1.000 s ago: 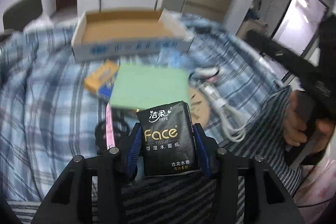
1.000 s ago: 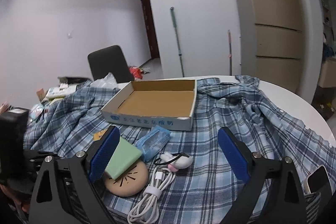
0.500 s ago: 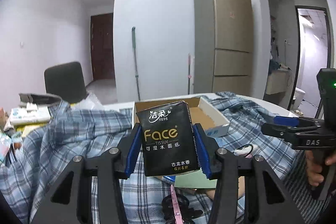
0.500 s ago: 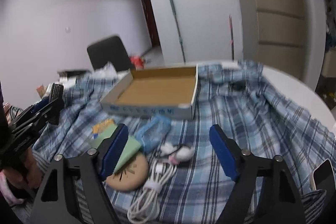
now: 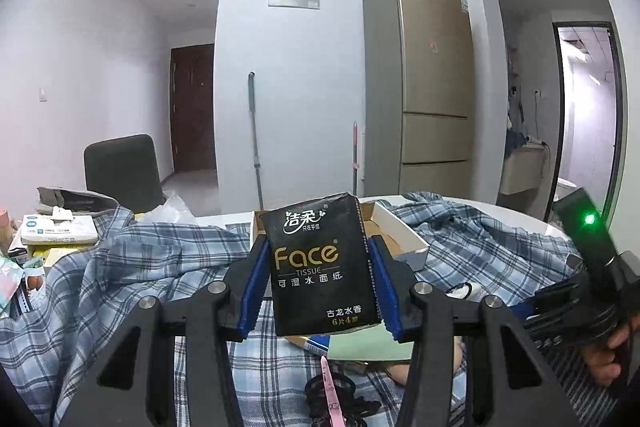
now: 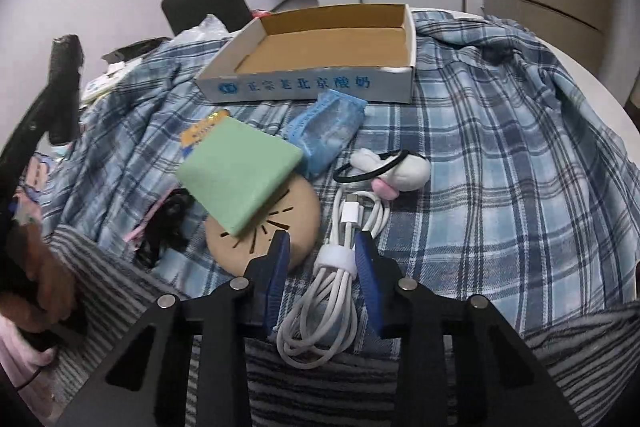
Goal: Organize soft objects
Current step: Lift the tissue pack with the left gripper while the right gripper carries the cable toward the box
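My left gripper [image 5: 318,247] is shut on a black "Face" tissue pack [image 5: 320,263], held upright above the plaid cloth, with the cardboard box [image 5: 404,235] just behind it. My right gripper [image 6: 322,241] points down at a coiled white charging cable [image 6: 320,311]. Its jaws are closing with the cable's strapped end between them. The right pad is at the strap, while a gap remains at the left pad. The empty box [image 6: 308,87] lies beyond, at the table's far side.
On the plaid shirt [image 6: 500,155] lie a green pad [image 6: 240,171], a tan round disc [image 6: 296,219], a blue mask pack [image 6: 328,127], a white plush hair tie [image 6: 400,171] and a yellow packet [image 6: 204,129]. A chair [image 5: 120,167] stands behind.
The left gripper has tilted up and risen with the tissue pack. The right gripper has dipped toward the cable, and its jaws have narrowed from wide apart to close around it.
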Motion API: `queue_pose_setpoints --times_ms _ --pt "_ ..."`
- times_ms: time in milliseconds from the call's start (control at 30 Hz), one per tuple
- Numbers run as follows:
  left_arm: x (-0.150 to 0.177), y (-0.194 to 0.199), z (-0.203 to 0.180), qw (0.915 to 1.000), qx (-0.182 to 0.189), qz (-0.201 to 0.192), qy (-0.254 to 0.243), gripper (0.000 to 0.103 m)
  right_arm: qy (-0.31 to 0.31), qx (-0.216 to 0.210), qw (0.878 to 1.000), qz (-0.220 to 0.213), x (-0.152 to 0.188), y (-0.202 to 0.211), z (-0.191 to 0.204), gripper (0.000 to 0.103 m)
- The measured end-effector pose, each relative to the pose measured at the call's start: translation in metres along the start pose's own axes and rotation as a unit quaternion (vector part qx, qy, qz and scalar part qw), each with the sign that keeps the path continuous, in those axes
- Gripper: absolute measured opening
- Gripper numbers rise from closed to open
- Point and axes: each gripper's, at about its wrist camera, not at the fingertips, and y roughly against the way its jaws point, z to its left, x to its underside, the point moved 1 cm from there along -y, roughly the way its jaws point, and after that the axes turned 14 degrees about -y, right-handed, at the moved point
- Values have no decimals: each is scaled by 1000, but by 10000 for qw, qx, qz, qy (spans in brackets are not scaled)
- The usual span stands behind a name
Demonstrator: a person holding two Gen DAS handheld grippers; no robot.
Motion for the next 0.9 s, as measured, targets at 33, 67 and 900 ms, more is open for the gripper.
queue_pose_setpoints --times_ms 33,67,900 --pt "0 0 -1 10000 1 4 -22 51 27 97 9999 -60 1 0 1 33" --pt "0 1 -2 10000 -8 -1 -34 51 65 180 9997 -117 2 1 2 33" --pt "-3 22 -2 9989 -106 -466 -34 51 403 -562 9862 -1502 17 52 12 21"
